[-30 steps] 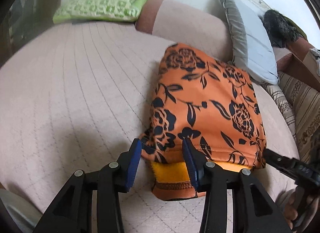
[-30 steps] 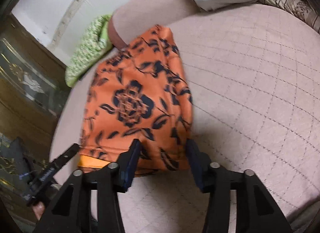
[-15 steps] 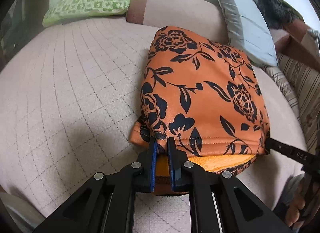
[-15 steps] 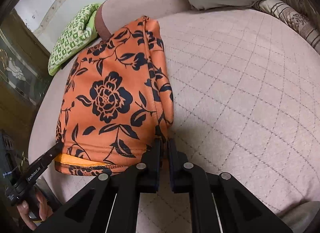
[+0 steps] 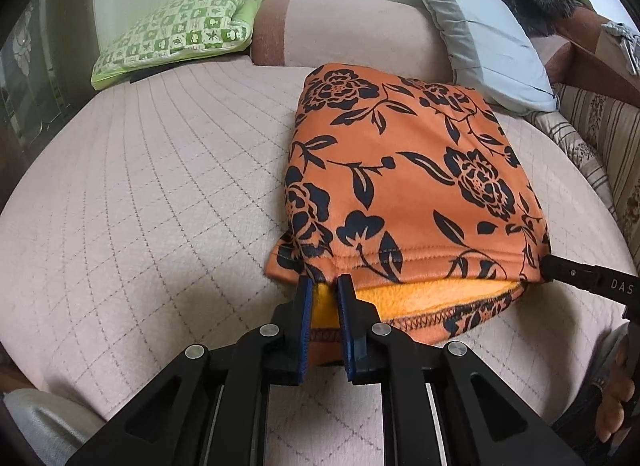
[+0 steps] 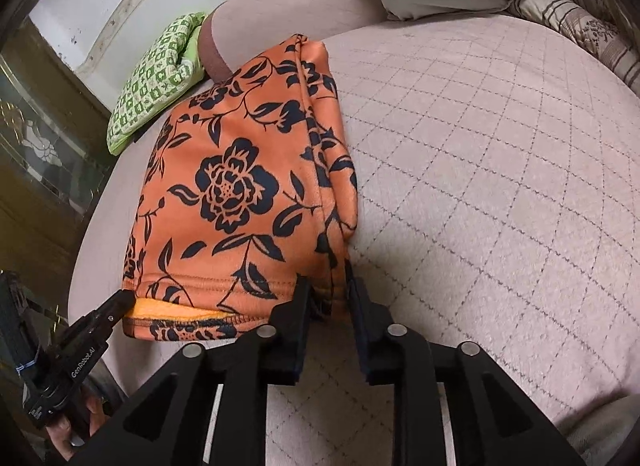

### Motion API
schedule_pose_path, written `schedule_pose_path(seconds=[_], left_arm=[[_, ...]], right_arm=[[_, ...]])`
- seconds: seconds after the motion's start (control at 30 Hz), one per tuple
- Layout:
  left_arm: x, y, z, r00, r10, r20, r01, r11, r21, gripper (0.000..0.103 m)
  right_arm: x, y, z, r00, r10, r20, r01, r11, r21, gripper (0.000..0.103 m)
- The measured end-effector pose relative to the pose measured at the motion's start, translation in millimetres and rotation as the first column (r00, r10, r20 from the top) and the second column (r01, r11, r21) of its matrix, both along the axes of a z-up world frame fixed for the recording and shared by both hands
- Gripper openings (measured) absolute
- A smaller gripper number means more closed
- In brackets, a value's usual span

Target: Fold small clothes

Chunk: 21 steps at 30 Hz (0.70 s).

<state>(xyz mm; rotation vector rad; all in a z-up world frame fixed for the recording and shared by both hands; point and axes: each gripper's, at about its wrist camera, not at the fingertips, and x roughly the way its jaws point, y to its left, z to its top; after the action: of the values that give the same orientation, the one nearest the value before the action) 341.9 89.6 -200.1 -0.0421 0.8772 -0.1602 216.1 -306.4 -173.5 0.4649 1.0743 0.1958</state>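
Observation:
An orange garment with black flowers (image 5: 404, 185) lies folded on the pink quilted bed, its yellow fleece lining showing at the near hem. My left gripper (image 5: 325, 286) is nearly shut on the near left corner of that hem. In the right wrist view the garment (image 6: 240, 193) lies the same way, and my right gripper (image 6: 326, 288) holds its near right corner between slightly parted fingers. Each view shows the other gripper's tip at the opposite corner: the right one (image 5: 560, 270) and the left one (image 6: 120, 302).
A green patterned pillow (image 5: 180, 29) and a pink bolster (image 5: 344, 33) lie at the head of the bed. A grey pillow (image 5: 480, 37) and a striped cushion (image 5: 600, 137) sit on the right. A wooden cabinet (image 6: 36, 153) stands beside the bed.
Both grippers closed from wide open onto the garment's near corners. Since half a second ago the jaws have parted a little and the garment sits slightly farther away.

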Motion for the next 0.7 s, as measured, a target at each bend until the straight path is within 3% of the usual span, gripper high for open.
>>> schedule_pose_path(seconds=[0.2,0.47,0.6,0.7], left_arm=[[-5,2,3,1.000,-0.009,0.003,0.009,1.000,0.006,0.012],[-7,5,9,1.000,-0.028,0.003,0.028,1.000,-0.006,0.016],[-15,4,16,0.999,-0.037,0.029,0.037,0.999,-0.004,0.031],[-27,3,26,0.998,-0.038,0.055,0.039,0.999,-0.012,0.044]], right_arm=[[-7,9,4,1.000,0.006,0.002,-0.006,0.999,-0.036,0.029],[-25,20,20,0.999,0.002,0.035,0.001,0.995,-0.101,0.053],[-31,19,29,0.998,-0.004,0.055,0.009,0.996,-0.094,0.055],[-39,19,36,0.998,-0.020,0.063,0.025,0.996,-0.090,0.061]])
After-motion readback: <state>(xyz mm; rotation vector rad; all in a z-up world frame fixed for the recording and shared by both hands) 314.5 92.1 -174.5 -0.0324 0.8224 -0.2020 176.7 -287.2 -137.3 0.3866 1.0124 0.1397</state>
